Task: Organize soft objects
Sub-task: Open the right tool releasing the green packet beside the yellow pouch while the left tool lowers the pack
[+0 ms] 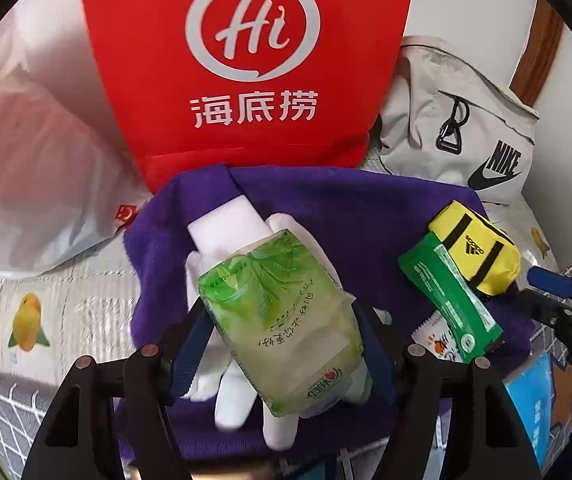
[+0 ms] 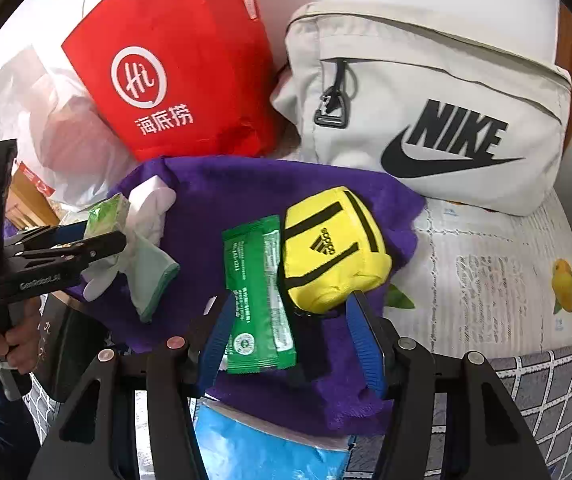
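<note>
A purple towel [image 1: 366, 216] lies spread on the surface; it also shows in the right wrist view [image 2: 246, 192]. On it lie white gloves [image 1: 230, 224], a green tissue pack [image 1: 282, 320], a green sachet [image 1: 450, 296] and a yellow Adidas pouch [image 1: 478, 252]. My left gripper [image 1: 282, 344] has its blue pads on both sides of the tissue pack and grips it. My right gripper [image 2: 290, 328] is open around the green sachet [image 2: 258, 292], with the yellow pouch [image 2: 334, 252] against its right finger.
A red Haidilao bag [image 1: 254, 60] and a white plastic bag [image 1: 34, 160] stand behind the towel. A beige Nike bag [image 2: 434, 108] stands at the back right. A blue packet [image 2: 262, 444] lies under the towel's near edge. A printed mat [image 2: 498, 280] covers the surface.
</note>
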`<state>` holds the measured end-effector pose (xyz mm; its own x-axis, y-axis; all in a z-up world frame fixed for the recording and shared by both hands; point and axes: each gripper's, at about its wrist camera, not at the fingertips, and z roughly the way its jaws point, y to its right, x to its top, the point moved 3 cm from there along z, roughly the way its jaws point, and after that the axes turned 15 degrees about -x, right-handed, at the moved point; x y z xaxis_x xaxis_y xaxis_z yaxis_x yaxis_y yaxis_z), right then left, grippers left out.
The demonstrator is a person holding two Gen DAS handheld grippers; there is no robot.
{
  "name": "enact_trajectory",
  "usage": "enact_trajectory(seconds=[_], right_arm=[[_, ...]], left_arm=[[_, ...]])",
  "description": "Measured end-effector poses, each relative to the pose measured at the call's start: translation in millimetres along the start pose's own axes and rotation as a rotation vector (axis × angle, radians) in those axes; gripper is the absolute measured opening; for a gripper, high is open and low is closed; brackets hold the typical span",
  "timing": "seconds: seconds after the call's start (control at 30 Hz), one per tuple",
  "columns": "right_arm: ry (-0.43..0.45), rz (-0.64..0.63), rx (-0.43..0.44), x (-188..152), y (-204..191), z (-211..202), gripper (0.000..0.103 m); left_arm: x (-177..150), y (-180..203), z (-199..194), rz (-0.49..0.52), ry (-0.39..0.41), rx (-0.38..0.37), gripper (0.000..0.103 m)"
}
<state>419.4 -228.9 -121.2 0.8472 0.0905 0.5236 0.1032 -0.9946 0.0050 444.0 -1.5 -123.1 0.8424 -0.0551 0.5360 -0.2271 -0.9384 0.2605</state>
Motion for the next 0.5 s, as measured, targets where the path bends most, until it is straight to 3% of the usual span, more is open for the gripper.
enact_trajectory(seconds=[0.2,0.33,0.5], right_arm=[[-0.003,-0.008,-0.025,-1,0,1,0.057],[0.000,-0.019,-0.019,-1,-2,-2,0.057],[0.001,-0.037,-0.020,-6,-8,-9,0.057]], left_arm=[[5,-2,11,-0.003,-0.015,-0.006,0.071],[5,-3,13,-0.041,-0.028,-0.053,0.084],[0,3,3,-0.037,-0.034,-0.038,0.084]])
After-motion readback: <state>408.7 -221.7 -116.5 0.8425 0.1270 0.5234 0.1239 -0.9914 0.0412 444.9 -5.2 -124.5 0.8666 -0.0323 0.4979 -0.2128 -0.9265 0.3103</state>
